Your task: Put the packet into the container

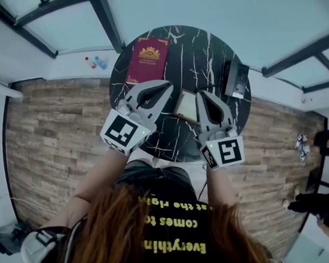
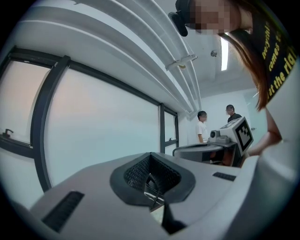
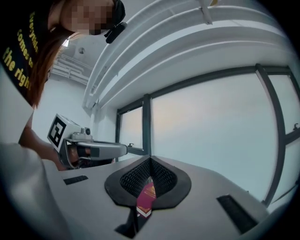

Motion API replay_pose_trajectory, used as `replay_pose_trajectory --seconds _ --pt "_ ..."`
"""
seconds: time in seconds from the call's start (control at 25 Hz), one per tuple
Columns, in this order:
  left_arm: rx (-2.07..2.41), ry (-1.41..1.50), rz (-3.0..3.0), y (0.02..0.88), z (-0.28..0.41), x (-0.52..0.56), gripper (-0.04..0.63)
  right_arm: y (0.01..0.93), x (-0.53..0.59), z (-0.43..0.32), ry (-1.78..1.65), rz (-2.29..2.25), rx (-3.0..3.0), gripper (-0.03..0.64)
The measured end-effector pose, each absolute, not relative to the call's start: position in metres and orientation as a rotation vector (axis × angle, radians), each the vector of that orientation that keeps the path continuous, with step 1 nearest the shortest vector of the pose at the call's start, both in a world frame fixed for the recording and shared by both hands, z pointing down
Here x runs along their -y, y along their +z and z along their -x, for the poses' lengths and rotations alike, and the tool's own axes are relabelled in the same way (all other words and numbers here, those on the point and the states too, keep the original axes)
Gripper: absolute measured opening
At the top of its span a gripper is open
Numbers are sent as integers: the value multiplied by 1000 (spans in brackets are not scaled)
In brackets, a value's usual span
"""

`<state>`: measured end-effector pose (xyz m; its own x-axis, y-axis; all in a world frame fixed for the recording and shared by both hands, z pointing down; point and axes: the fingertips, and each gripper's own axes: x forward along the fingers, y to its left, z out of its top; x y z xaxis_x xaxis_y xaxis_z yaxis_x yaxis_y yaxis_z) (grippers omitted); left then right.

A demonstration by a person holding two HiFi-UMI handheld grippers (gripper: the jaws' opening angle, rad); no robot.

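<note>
Reddish hair [image 1: 147, 227] and a black shirt with yellow print fill the near edge of the head view, where the person stands over a round black marble worktop [image 1: 186, 51] on a wood floor. Both tools are held level above its near half, side by side and apart, touching nothing, which reads as a ready stance ahead of a reach. The left tongs [image 1: 166, 88] are pressed together and empty. The right tongs [image 1: 201, 97] are likewise pressed together with nothing pinched; the sliver of maroon in their own view is apparently the packet glimpsed through the slit between the jaws. That maroon packet [image 1: 148, 59], marked with a gold crest, lies flat at the far left of the worktop, well apart from the black box-like container [image 1: 236, 78] at the far right, so the task looks not yet begun. A flat tan item [image 1: 185, 104] lies on the worktop between the two tools; its role is unclear. Either tongs would have to spread before taking the packet's thin edge.
</note>
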<state>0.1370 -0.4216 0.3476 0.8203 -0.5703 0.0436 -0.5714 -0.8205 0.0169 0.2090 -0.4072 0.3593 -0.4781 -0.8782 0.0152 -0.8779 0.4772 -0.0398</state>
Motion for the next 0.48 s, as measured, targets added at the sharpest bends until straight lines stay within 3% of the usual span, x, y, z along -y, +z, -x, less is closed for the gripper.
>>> replay_pose_trajectory --seconds 0.48 --pt "874 47 -2981 350 -148 417 -2 334 397 -215 -42 1602 -2650 15"
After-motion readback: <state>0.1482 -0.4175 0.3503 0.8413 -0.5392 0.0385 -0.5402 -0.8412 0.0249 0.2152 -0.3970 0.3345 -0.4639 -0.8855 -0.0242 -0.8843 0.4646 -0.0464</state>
